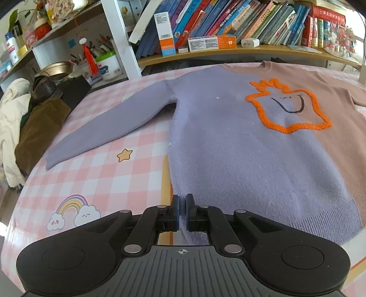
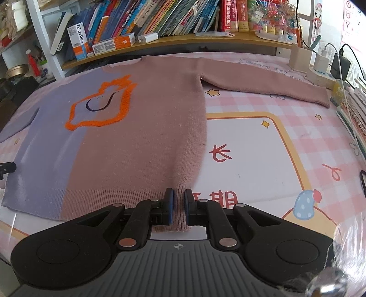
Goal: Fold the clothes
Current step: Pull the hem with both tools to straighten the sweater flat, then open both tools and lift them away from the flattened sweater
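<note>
Sweater (image 1: 217, 141) is lying flat on the pink checked tablecloth (image 1: 96, 173), front side up. One half is purple and the other half is brownish pink. An orange fuzzy shape (image 2: 100, 105) with a smiling face is sitting on its chest. Both sleeves are stretching out sideways from the sweater. The left gripper (image 1: 182, 211) is pinching the purple bottom corner of the sweater. The right gripper (image 2: 178, 206) is pinching the pink bottom corner. Books (image 2: 160, 18) are leaning on a shelf beyond the sweater's collar.

The sweater (image 1: 228, 146) is soft matt knit with a fuzzy orange outline (image 1: 288, 109); the checked table cover (image 2: 263, 146) looks smooth, perhaps glossy plastic.
</note>
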`<action>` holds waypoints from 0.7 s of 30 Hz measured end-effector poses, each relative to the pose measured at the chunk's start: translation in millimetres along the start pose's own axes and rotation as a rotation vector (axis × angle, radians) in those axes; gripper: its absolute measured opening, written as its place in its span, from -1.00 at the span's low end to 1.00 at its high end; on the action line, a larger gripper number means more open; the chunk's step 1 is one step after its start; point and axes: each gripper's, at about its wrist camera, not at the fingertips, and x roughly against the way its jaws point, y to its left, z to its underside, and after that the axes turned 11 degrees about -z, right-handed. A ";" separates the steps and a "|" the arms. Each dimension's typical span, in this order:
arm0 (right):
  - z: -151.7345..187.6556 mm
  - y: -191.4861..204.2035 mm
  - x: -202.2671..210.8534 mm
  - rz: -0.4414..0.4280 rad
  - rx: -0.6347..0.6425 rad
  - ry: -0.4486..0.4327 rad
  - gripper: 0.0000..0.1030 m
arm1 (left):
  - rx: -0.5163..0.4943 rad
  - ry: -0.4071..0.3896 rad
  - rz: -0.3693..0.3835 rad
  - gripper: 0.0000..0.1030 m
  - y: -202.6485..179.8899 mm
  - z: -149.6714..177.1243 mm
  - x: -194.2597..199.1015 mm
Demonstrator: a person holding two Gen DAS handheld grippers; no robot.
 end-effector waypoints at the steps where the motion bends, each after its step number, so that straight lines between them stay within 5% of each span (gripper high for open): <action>1: 0.0 0.4 0.0 0.001 0.000 0.000 -0.81 | 0.001 0.000 0.001 -0.87 0.7 0.6 0.5; 7: -0.9 1.9 6.6 0.006 -0.001 -0.026 -0.42 | 0.027 -0.007 0.008 -0.70 4.3 3.3 9.7; 16: -10.0 23.2 36.5 0.018 0.056 -0.113 0.69 | 0.106 -0.109 0.036 0.25 7.9 1.6 58.1; 21: -5.3 33.1 50.8 0.068 0.078 -0.166 0.96 | 0.161 -0.147 0.014 0.76 8.6 5.2 81.8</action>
